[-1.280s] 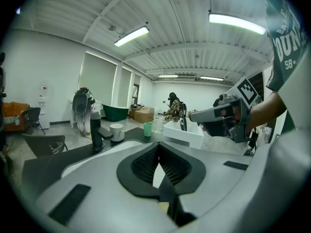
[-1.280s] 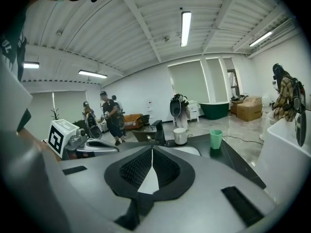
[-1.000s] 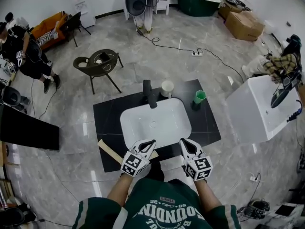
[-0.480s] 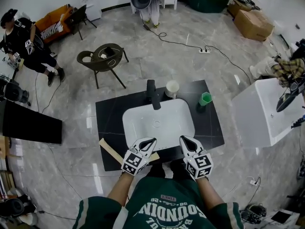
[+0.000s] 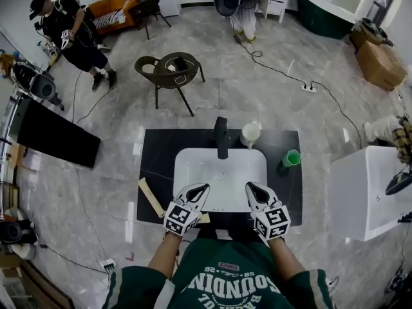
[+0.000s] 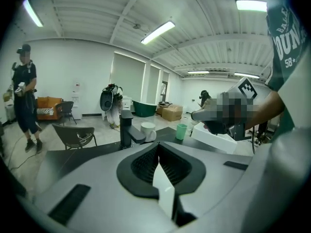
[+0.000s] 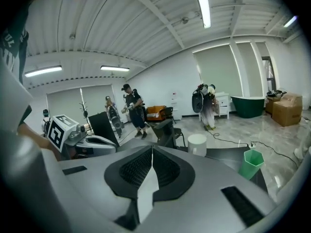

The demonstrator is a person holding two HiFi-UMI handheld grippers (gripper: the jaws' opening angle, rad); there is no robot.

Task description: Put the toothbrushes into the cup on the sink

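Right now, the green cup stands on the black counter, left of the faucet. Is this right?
No. The head view shows the green cup on the black counter right of the faucet, not left.

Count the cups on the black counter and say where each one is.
2. A white cup stands just right of the faucet, behind the basin; a green cup stands near the right edge of the counter. No other cup shows.
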